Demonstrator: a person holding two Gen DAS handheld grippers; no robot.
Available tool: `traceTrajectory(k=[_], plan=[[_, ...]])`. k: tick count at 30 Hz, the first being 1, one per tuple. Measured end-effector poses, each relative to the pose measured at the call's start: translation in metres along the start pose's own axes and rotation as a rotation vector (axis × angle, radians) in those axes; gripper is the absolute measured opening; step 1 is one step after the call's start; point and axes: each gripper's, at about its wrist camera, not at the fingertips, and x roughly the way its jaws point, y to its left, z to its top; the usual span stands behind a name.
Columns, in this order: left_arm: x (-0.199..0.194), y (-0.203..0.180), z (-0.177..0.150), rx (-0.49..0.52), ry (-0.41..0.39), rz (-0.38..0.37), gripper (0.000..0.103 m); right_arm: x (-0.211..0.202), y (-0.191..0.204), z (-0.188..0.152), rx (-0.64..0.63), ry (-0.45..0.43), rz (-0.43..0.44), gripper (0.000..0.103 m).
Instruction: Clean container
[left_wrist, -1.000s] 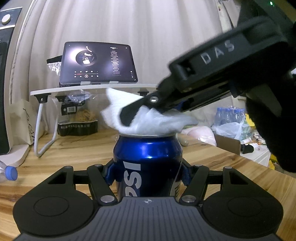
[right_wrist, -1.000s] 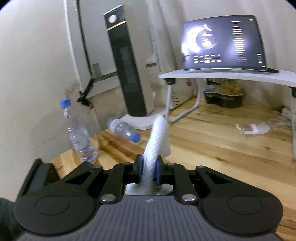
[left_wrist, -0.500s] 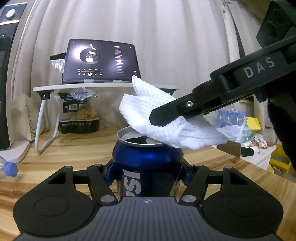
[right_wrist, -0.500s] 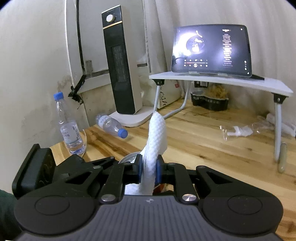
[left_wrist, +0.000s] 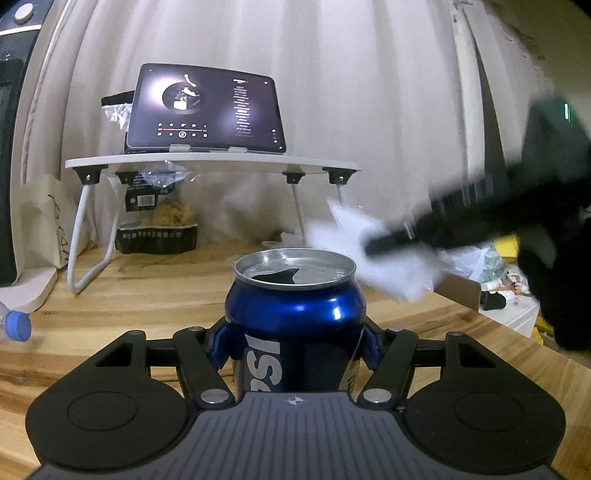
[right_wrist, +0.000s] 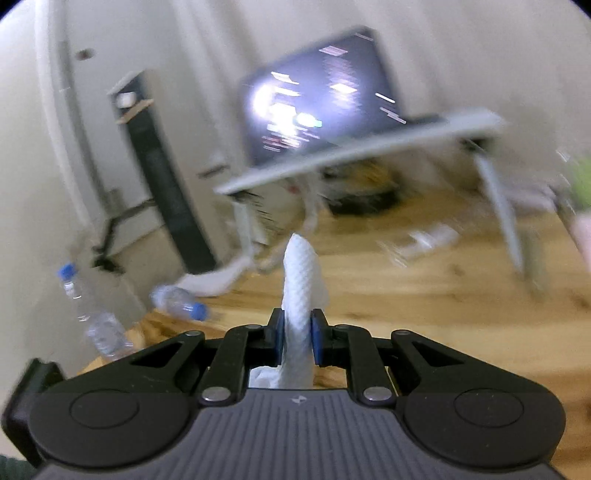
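A blue Pepsi can with an open silver top stands upright on the wooden table. My left gripper is shut on the can's sides. My right gripper is shut on a folded white paper towel. In the left wrist view the right gripper and the paper towel are blurred, to the right of the can's top and clear of it.
A tablet sits on a small white folding stand at the back. A snack bag lies under the stand. Plastic water bottles and a tall black heater are at the left. The table edge runs at the right.
My right gripper lifted the paper towel off the can's top and swung it away to the right. The can's open top now shows fully. The left gripper kept still.
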Motion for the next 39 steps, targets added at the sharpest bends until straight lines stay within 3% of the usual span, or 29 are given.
traceTrajectory(k=[7,11,12,14,15,16,19,23,27,30,39], plan=[[0.003,0.003,0.000,-0.022,0.018,0.004,0.067,0.009,-0.058,-0.038,0.078,0.140,-0.157,0.018],[0.004,0.004,0.000,-0.025,0.019,0.013,0.067,0.012,-0.063,-0.046,0.069,0.167,-0.209,0.020],[0.004,0.004,0.000,-0.026,0.019,0.015,0.067,0.011,-0.061,-0.046,0.057,0.163,-0.225,0.024],[0.004,0.005,0.000,-0.028,0.020,0.016,0.067,0.010,-0.057,-0.046,0.034,0.156,-0.258,0.042],[0.004,0.004,0.000,-0.028,0.019,0.017,0.067,0.008,-0.055,-0.045,0.027,0.142,-0.270,0.057],[0.004,0.004,0.000,-0.028,0.020,0.019,0.067,0.004,-0.053,-0.043,0.023,0.121,-0.280,0.063],[0.004,0.005,0.000,-0.030,0.023,0.025,0.067,-0.008,-0.045,-0.038,0.016,0.067,-0.285,0.063],[0.005,0.005,0.000,-0.036,0.025,0.031,0.067,-0.025,-0.025,-0.027,0.010,-0.005,-0.214,0.064],[0.006,0.006,0.000,-0.044,0.030,0.036,0.067,-0.025,0.018,-0.019,-0.074,-0.018,-0.033,0.075],[0.006,0.005,0.000,-0.036,0.031,0.039,0.067,-0.017,0.047,-0.020,-0.111,-0.005,0.070,0.077],[0.004,0.001,0.000,-0.013,0.015,0.025,0.067,0.020,0.089,-0.021,-0.270,0.063,0.106,0.073]])
